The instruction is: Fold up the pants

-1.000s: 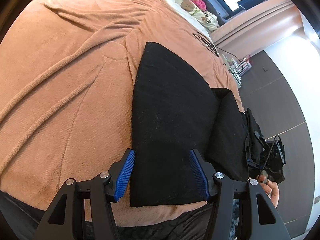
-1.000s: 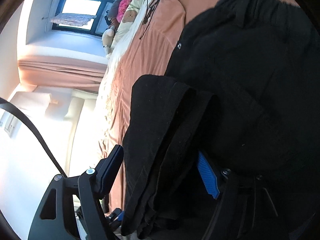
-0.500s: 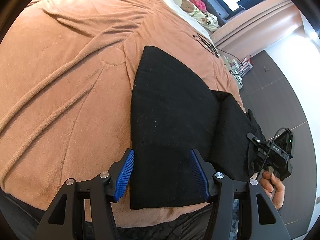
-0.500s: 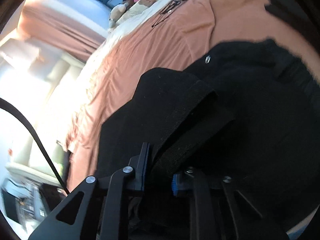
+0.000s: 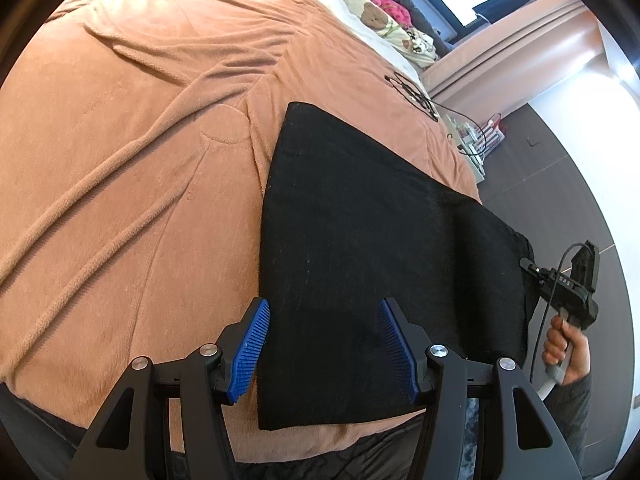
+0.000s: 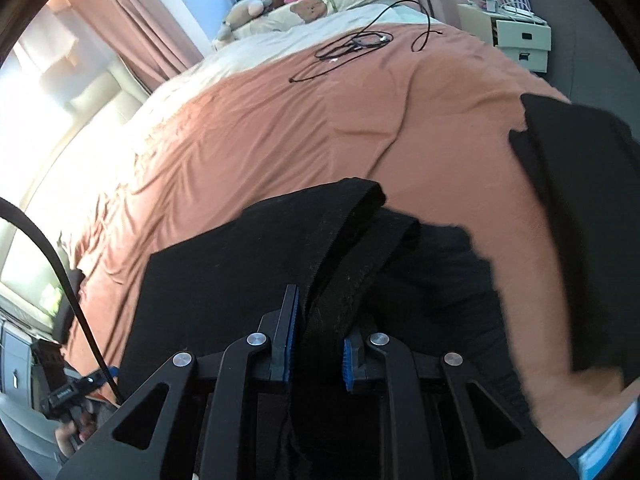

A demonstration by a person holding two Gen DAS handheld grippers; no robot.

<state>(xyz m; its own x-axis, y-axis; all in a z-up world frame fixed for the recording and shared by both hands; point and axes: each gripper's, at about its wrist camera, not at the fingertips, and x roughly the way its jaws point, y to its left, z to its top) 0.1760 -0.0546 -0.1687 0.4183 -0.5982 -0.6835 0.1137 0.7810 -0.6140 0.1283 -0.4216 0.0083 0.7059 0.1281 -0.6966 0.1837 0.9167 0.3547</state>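
Note:
Black pants (image 5: 380, 240) lie folded flat on an orange-brown blanket (image 5: 140, 140) covering a bed. My left gripper (image 5: 324, 352) hovers open over their near edge, blue pads apart with the cloth showing between them. At the pants' right side, a hand holds my right gripper (image 5: 528, 268). In the right wrist view, my right gripper (image 6: 318, 344) is shut on a thick banded edge of the pants (image 6: 352, 240), which is raised off the blanket. More black cloth (image 6: 580, 220) shows blurred at the right. The left gripper's handle (image 6: 64, 396) sits at the lower left.
Loose black cables (image 6: 352, 44) lie on the blanket further up the bed. Stuffed toys and pillows (image 6: 312, 4) are at the head end. A white drawer unit (image 6: 520, 36) stands beside the bed, and dark floor (image 5: 580, 160) runs along its right side.
My right gripper went from open around the pants' edge to shut on it, then rolled and rose with the cloth. The narrow flap beside the main fold no longer shows. My left gripper stayed put.

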